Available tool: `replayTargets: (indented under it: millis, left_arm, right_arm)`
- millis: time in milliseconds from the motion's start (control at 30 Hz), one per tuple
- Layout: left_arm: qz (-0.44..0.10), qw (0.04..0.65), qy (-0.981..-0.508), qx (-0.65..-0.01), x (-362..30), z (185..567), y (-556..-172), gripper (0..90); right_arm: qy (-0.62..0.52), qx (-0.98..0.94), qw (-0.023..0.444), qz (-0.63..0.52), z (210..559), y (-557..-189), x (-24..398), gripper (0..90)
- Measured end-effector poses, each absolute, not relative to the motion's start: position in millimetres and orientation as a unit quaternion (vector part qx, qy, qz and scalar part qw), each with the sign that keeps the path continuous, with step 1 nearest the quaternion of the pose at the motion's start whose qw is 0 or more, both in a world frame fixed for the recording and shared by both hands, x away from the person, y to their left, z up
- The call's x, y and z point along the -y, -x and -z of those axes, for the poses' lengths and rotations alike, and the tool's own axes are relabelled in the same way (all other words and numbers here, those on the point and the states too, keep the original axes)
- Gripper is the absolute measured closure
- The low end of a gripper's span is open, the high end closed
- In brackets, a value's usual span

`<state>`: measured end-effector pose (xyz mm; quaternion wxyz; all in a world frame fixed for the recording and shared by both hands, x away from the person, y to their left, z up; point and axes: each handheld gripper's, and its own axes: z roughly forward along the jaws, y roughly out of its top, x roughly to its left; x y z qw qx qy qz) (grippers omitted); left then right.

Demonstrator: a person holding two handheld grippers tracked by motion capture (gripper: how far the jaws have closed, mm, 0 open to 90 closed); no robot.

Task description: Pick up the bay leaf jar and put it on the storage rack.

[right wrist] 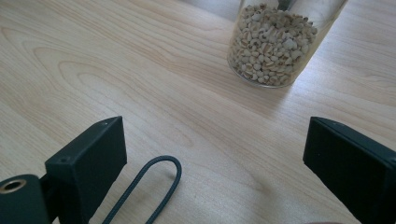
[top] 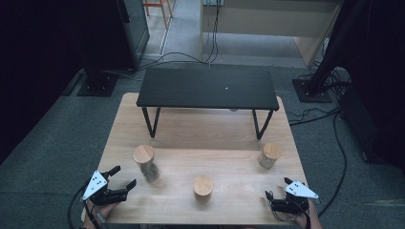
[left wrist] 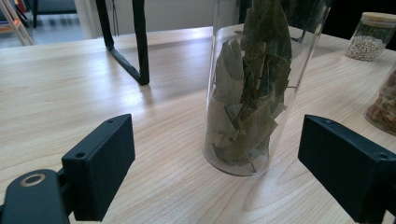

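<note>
Clearly the left claw (top: 125,177), jaws spread and empty, could topple the tall leaf jar (left wrist: 245,88) just ahead by clipping it.

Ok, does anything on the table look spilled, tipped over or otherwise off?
Nothing stands out. The three wooden-lidded glass jars stand upright and closed: the tall bay leaf jar, the middle jar and the jar of pale grains. No spills on the wooden table, and the black shelf sits level.
</note>
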<state>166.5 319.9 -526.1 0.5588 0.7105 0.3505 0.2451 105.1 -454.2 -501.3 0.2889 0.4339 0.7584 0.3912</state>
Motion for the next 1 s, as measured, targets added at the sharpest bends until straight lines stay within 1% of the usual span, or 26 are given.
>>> replayTargets:
  millis: [233, 400, 567, 1000]
  left_arm:
    - [-0.236, 0.560, -0.709, -0.356, -321.3, 525.0, -170.6, 11.0]
    - [-0.238, 0.549, -0.723, -0.345, -317.6, 521.2, -171.1, 11.0]
    - [-0.233, 0.567, -0.705, -0.357, -324.9, 524.9, -170.8, 11.0]
    - [-0.238, 0.557, -0.713, -0.353, -322.1, 520.2, -172.0, 11.0]
  right_arm:
    - [-0.432, -0.760, 0.285, -0.393, 501.0, -106.4, 456.4, 5.9]
    - [-0.429, -0.761, 0.287, -0.393, 501.4, -105.7, 456.3, 4.0]
    - [-0.429, -0.761, 0.286, -0.393, 501.3, -106.2, 457.2, 3.1]
    - [-0.429, -0.759, 0.290, -0.395, 502.3, -104.3, 456.2, 2.9]
